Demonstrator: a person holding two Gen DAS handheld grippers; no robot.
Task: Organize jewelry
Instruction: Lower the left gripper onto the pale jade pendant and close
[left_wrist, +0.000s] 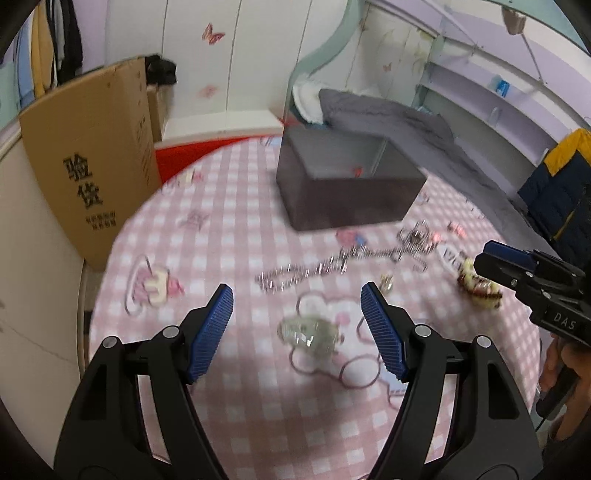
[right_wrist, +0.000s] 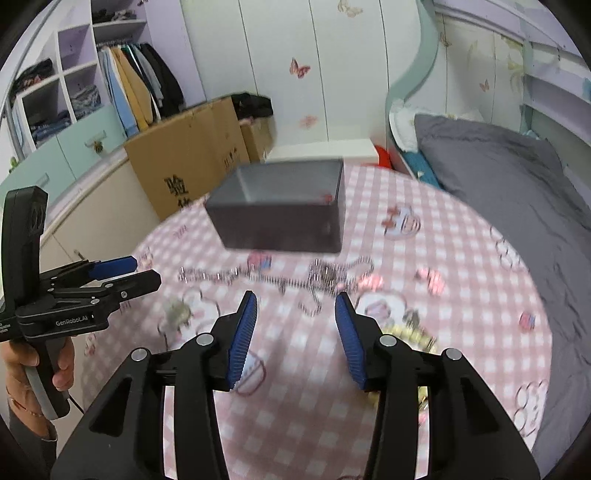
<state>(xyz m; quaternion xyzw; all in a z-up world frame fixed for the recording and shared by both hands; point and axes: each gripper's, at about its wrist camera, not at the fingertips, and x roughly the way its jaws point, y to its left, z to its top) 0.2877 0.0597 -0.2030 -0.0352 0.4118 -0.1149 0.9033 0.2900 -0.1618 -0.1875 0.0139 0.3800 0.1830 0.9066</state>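
A dark grey open box (left_wrist: 347, 195) (right_wrist: 280, 225) stands at the far side of the pink checked tablecloth (left_wrist: 258, 413). In front of it lie a long silver chain (left_wrist: 303, 275) (right_wrist: 258, 278) and a tangle of silver chains (left_wrist: 413, 240) (right_wrist: 325, 277). A clear crystal bracelet (left_wrist: 308, 332) (right_wrist: 177, 314) lies just below my left gripper (left_wrist: 297, 291) (right_wrist: 147, 270), which is open and empty. A gold beaded piece (left_wrist: 476, 284) (right_wrist: 413, 336) rests beside my right gripper (right_wrist: 296, 297) (left_wrist: 484, 254), also open with nothing between its fingers. A small gold earring (left_wrist: 386, 282) lies near the left gripper's right fingertip.
A large cardboard box (left_wrist: 92, 166) (right_wrist: 184, 162) stands off the table's left edge. A bed with grey bedding (right_wrist: 517, 192) runs along the right. A hand (right_wrist: 55, 365) holds the left gripper's handle. Both views are motion-blurred.
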